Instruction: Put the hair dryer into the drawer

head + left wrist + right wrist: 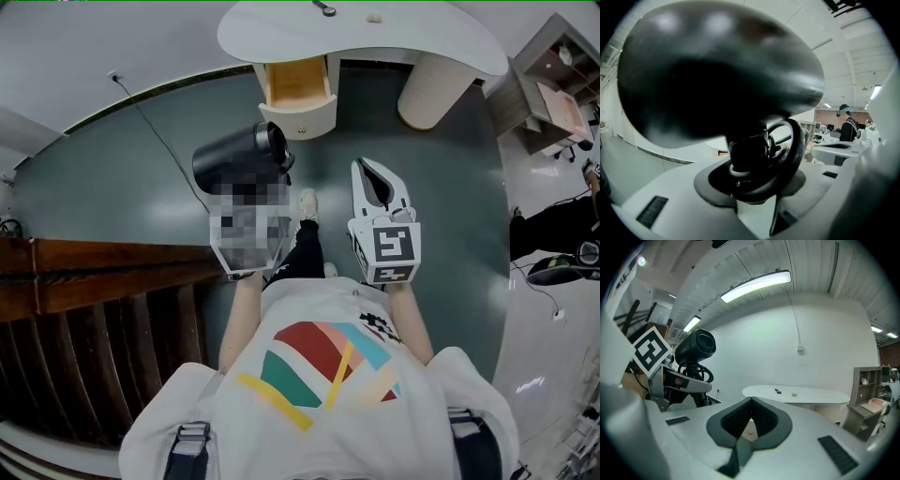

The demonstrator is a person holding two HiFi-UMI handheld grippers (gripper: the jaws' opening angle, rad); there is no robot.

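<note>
A black hair dryer (239,155) is held above the grey floor, its barrel lying sideways just short of the open wooden drawer (298,82) under the white table (375,42). My left gripper (246,187) is shut on the dryer's handle, and the cord is wound round that handle (754,173). The dryer's body (717,70) fills most of the left gripper view. In the right gripper view the dryer (696,345) shows at the left. My right gripper (373,178) hovers to the right of the dryer, shut and holding nothing (750,401).
The table's thick round leg (436,89) stands right of the drawer. A thin cable (159,131) runs across the floor at the left. Dark wooden furniture (94,272) lines the left side, and a shelf unit (553,84) stands at the far right.
</note>
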